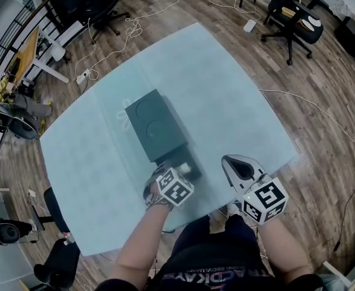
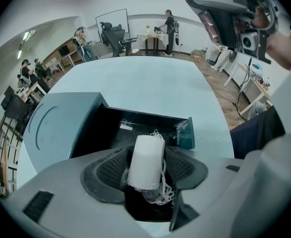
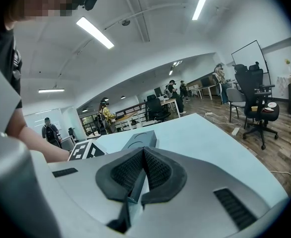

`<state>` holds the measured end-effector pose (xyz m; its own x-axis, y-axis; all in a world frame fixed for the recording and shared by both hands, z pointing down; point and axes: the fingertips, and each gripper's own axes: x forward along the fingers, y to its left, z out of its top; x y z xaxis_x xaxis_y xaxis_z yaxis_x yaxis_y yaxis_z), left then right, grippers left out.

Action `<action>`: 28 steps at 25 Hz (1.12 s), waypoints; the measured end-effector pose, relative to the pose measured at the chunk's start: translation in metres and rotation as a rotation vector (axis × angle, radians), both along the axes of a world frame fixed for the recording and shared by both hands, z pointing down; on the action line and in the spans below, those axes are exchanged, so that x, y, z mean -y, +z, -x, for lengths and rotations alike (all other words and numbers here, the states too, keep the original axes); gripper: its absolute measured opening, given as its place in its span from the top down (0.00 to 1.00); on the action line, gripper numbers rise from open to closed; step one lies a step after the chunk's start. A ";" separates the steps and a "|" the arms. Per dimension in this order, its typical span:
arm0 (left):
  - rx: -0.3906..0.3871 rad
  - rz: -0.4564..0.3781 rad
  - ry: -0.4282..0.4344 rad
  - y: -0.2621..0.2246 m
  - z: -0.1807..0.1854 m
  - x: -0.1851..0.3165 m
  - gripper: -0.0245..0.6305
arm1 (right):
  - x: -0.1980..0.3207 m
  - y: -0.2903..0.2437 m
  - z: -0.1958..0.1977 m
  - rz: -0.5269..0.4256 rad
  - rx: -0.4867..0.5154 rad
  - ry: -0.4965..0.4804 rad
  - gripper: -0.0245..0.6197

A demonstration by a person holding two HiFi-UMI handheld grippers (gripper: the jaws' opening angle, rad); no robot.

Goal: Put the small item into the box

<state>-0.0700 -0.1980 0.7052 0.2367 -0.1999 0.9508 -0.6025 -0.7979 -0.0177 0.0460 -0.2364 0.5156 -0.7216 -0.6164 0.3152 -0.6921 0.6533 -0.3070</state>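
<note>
A dark box [image 1: 153, 126] lies on the pale teal table [image 1: 226, 90], its drawer [image 2: 130, 125] pulled out toward me. My left gripper [image 1: 179, 171] hangs just over that drawer. A small white roll wrapped in white netting [image 2: 146, 160] stands between its jaws, which are spread wide; the pads do not seem to press on it. In the head view the white item [image 1: 183, 168] shows at the drawer's near end. My right gripper [image 1: 240, 167] hovers to the right near the table's front edge, shut and empty, its pads meeting [image 3: 143, 152]. The box [image 3: 141, 141] lies beyond it.
Office chairs [image 1: 289, 17] and cables [image 1: 129, 29] sit on the wooden floor around the table. A whiteboard [image 2: 111, 21] and several people stand far behind. The person's legs [image 1: 214, 247] are at the table's near edge.
</note>
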 end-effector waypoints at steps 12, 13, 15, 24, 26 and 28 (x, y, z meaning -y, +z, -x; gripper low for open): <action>-0.063 -0.086 -0.115 -0.036 0.002 0.003 0.58 | 0.000 -0.018 0.003 -0.031 0.016 -0.066 0.93; -0.068 -0.097 -0.129 -0.041 0.002 0.003 0.58 | -0.001 -0.019 0.004 -0.036 0.018 -0.075 0.93; -0.080 -0.124 -0.159 -0.051 0.005 0.001 0.58 | -0.003 -0.023 0.005 -0.042 0.020 -0.092 0.93; -0.156 -0.298 -0.304 -0.119 0.017 -0.005 0.58 | -0.014 -0.047 0.016 -0.082 0.036 -0.193 0.93; -0.193 -0.353 -0.336 -0.138 0.016 -0.008 0.58 | -0.017 -0.053 0.018 -0.095 0.039 -0.222 0.93; -0.235 -0.422 -0.366 -0.157 0.015 -0.011 0.58 | -0.019 -0.058 0.020 -0.110 0.041 -0.252 0.93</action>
